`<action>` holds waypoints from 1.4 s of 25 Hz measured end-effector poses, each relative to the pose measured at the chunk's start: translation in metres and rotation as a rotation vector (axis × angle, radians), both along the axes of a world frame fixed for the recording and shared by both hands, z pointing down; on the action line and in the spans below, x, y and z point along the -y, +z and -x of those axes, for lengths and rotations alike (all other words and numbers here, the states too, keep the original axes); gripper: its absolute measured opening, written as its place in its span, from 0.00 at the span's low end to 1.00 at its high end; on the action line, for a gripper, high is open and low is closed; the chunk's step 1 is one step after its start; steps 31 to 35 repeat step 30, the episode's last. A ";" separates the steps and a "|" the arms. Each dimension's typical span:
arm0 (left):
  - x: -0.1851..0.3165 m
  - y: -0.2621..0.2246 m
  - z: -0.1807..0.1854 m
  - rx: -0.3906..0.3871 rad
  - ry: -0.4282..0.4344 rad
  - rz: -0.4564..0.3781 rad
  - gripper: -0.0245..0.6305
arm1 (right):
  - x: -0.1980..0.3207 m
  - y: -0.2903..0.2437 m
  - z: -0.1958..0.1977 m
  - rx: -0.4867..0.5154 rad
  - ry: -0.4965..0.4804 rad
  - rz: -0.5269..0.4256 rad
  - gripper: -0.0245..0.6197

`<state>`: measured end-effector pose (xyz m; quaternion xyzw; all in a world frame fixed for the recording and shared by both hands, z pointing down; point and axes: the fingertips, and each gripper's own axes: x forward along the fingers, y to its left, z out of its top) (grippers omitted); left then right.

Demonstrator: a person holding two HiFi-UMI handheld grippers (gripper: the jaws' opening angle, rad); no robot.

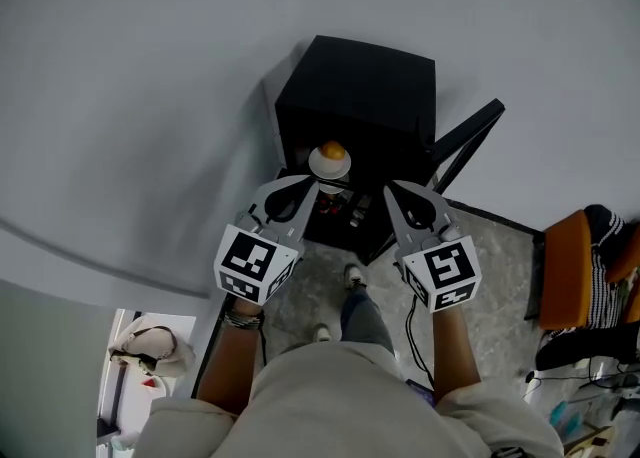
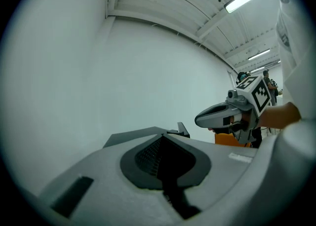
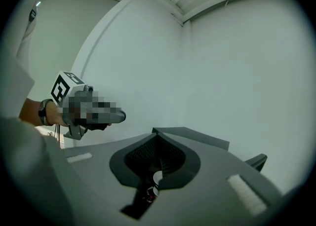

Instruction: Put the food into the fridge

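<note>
Both of your tools are empty. The left tongs (image 1: 303, 184) are fully closed with nothing between the jaws. The right tongs (image 1: 393, 190) look shut in the same way, their tips meeting on air, with only the fridge interior showing through the slot behind them. The food, a white dish (image 1: 330, 160) with something round and orange on it, sits at the open front of the black fridge (image 1: 360, 86). It appears to be on the upper shelf near the front edge, just ahead of the left tips and above the other items (image 1: 343, 209) lower down. The door (image 1: 468, 142) stands wide open on your right. So the placing looks done, and the step in hand is most likely shutting the fridge. Before you swing anything, check that the dish is far enough in; from here it looks close to the lip, and a door closing on it could tip it. If it needs moving, push low on the dish's side with the closed left tips, slowly and level, rather than poking at the rim. Then pull the left hand well clear of the opening. Bring the right tongs round to the outer face of the door near its free edge and press it home in one steady sweep. Watch the cable (image 1: 410, 318) on the floor by your feet as you step.
</note>
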<state>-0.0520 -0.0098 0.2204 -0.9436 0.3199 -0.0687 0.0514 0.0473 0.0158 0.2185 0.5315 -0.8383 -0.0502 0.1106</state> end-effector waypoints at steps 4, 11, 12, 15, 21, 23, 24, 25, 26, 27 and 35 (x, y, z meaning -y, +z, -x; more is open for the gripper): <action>-0.003 -0.009 -0.002 0.004 0.002 -0.028 0.04 | -0.005 -0.011 0.003 -0.006 -0.014 -0.024 0.05; -0.004 -0.003 -0.004 0.005 0.015 -0.013 0.04 | -0.005 -0.015 0.008 -0.002 -0.024 -0.034 0.05; -0.003 -0.002 -0.004 0.007 0.016 -0.009 0.04 | -0.004 -0.014 0.008 -0.003 -0.024 -0.030 0.05; -0.004 0.004 -0.004 0.016 0.026 0.002 0.04 | -0.004 -0.009 0.009 0.003 -0.027 -0.019 0.05; -0.003 0.014 -0.006 0.034 0.038 0.021 0.04 | -0.003 -0.003 0.010 0.007 -0.023 -0.007 0.05; -0.004 0.016 -0.006 0.035 0.042 0.026 0.04 | -0.003 -0.001 0.010 0.005 -0.020 -0.002 0.05; -0.004 0.016 -0.006 0.035 0.044 0.028 0.04 | -0.004 -0.001 0.010 0.004 -0.020 -0.001 0.05; -0.005 0.016 -0.005 0.035 0.045 0.029 0.04 | -0.004 -0.001 0.011 0.004 -0.020 0.001 0.05; -0.006 0.016 -0.005 0.035 0.047 0.029 0.04 | -0.006 -0.001 0.011 0.006 -0.021 0.002 0.05; -0.007 0.016 -0.004 0.035 0.048 0.030 0.04 | -0.007 -0.001 0.012 0.010 -0.022 0.003 0.05; -0.010 0.016 -0.004 0.038 0.051 0.032 0.04 | -0.009 -0.001 0.013 0.017 -0.022 0.007 0.05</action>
